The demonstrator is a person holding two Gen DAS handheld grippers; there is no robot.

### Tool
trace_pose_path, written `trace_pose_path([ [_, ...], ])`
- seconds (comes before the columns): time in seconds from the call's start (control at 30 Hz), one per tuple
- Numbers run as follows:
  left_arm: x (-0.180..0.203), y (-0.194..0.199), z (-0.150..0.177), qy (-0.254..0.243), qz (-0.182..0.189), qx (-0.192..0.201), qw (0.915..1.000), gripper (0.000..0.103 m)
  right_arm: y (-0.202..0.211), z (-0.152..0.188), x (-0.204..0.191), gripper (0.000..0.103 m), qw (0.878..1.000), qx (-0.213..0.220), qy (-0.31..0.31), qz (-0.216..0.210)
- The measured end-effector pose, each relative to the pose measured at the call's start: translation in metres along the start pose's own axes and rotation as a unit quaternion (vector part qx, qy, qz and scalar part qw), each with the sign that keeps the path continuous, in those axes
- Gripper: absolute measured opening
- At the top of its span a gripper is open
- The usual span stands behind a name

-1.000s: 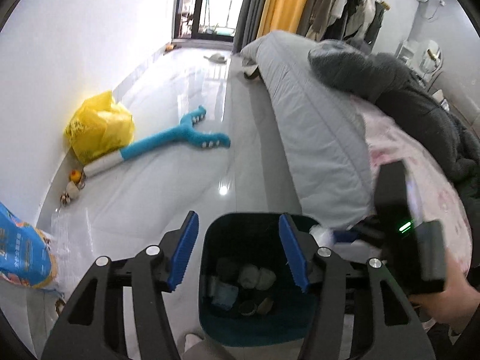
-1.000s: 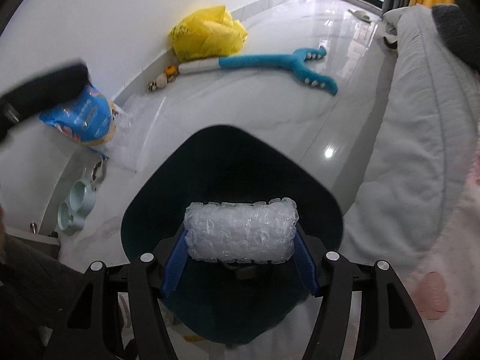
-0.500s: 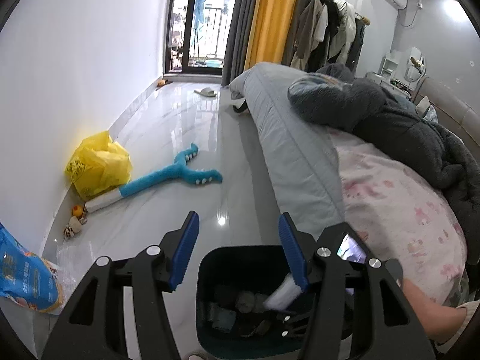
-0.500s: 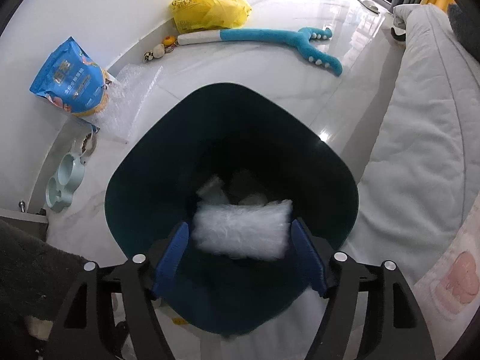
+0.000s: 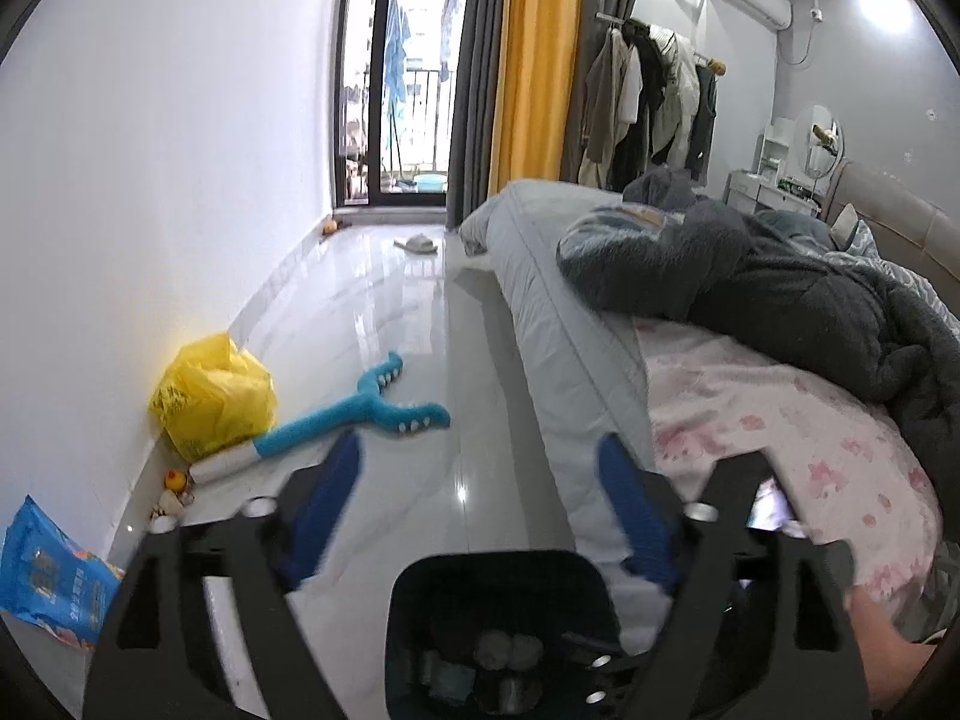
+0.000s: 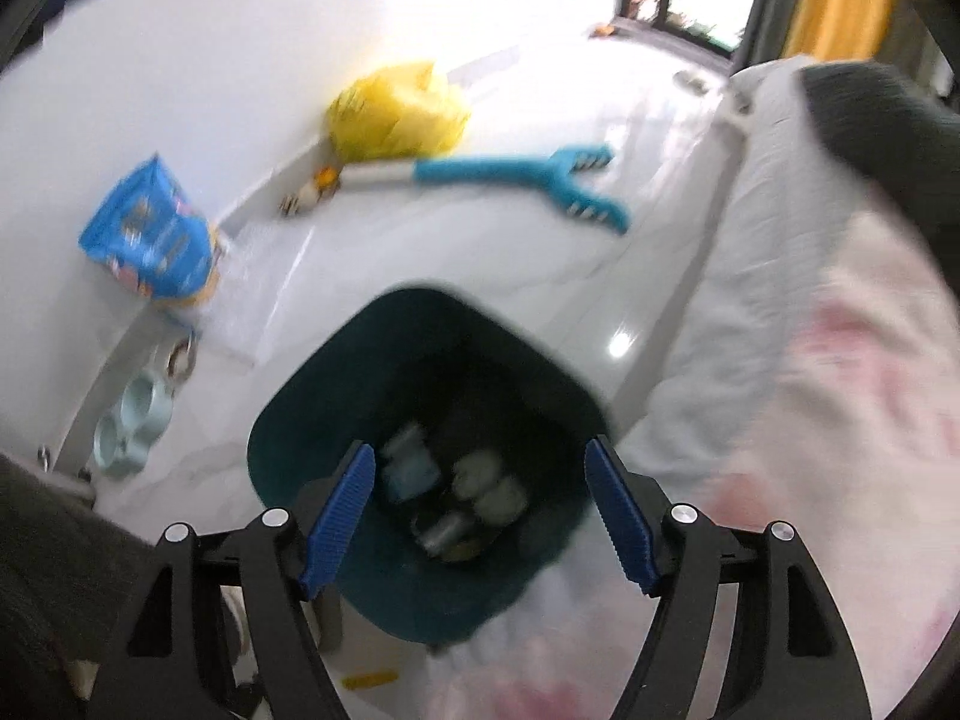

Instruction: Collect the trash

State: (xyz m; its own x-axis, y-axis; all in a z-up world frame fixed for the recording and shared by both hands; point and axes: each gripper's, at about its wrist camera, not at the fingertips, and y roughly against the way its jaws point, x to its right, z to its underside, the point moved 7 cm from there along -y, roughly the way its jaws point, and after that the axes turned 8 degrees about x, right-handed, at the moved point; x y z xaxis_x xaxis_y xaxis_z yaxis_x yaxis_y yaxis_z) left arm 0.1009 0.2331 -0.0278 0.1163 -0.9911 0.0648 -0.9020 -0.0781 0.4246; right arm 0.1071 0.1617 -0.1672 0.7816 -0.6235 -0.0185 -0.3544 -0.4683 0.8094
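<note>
Dropping done: my right gripper (image 6: 480, 510) fingers, empty now and apart, sit over the bin (image 6: 420, 450); the bubble-wrap roll is gone. Left gripper (image 5: 474, 510) fingers are opening, empty.

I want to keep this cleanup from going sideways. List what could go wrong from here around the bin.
1. The dark bin stands close beside the bed; a swing of the right tongs, open and empty above it, might clip its rim and tip it.
2. The left tongs are opening with nothing between them; the yellow bag and blue packet by the wall may get grabbed though perhaps not trash.
3. The glossy floor may be slippery.
</note>
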Motion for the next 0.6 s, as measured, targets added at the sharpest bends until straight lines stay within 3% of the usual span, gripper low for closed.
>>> trace_pose_path([
  [0.13, 0.018, 0.011, -0.012, -0.028, -0.017, 0.022, 0.9992, 0.098, 0.051, -0.008, 0.039, 0.080, 0.997, 0.060, -0.037, 0.040],
  [0.27, 0.028, 0.021, -0.013, -0.006, -0.023, 0.022, 0.9995, 0.099, 0.121, -0.003, 0.081, 0.087, 0.985, 0.124, -0.081, 0.088],
  [0.37, 0.043, 0.029, -0.009, -0.020, -0.032, 0.011, 0.9992, 0.099, 0.168, 0.011, 0.107, 0.091, 0.975, 0.159, -0.111, 0.107],
  [0.6, 0.082, 0.073, -0.011, -0.043, -0.025, 0.034, 0.9982, 0.100, 0.267, 0.055, 0.152, 0.098, 0.949, 0.210, -0.172, 0.161],
])
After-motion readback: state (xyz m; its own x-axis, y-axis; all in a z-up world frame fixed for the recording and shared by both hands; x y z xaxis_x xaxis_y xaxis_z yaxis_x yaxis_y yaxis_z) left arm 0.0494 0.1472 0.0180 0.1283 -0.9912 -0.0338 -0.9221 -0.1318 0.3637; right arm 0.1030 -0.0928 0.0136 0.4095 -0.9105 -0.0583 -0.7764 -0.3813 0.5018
